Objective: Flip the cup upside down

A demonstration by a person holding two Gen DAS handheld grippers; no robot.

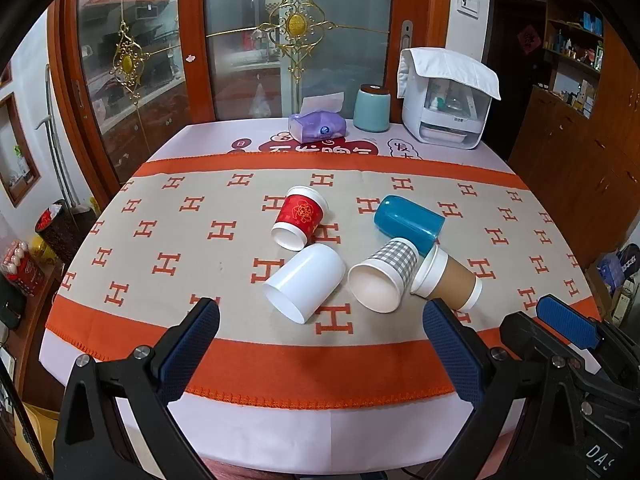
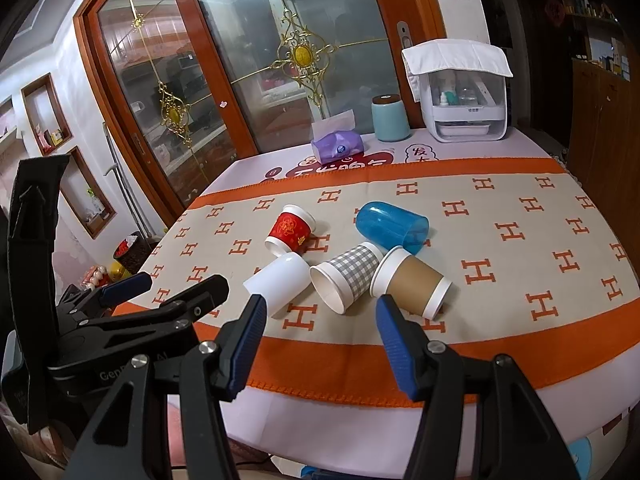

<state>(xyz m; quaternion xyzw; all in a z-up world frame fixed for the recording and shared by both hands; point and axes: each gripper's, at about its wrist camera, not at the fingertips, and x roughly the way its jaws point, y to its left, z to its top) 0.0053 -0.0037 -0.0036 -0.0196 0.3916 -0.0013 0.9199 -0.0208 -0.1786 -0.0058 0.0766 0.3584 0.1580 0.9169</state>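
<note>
Left wrist view showed the left tongs [image 1: 320,320] spread wide apart and holding nothing, hovering over the near orange border of the patterned cloth [image 1: 200,216] on the table [image 1: 280,424]. Five cups lay on their sides in a cluster on that cloth, and the white cup [image 1: 306,282] sat nearest the left tongs, its mouth turned toward the camera. Just behind the white cup lay the red cup [image 1: 300,216], its rim close to the white cup's base. Right of the white cup was the checked cup [image 1: 386,276], mouth also facing the camera, and beyond that the brown cup [image 1: 450,278], which touched the checked cup's side. Behind those two, farther from the white cup, lay the blue cup [image 1: 408,222], resting against both.

Right wrist view showed the right tongs [image 2: 320,316] likewise apart and empty, at the same near border, with the white cup [image 2: 278,282] just past the left blue pad [image 2: 248,344]. Far beyond the white cup, at the table's back edge, stood a tissue pack [image 1: 316,126] and a pale green canister [image 1: 371,108].
</note>
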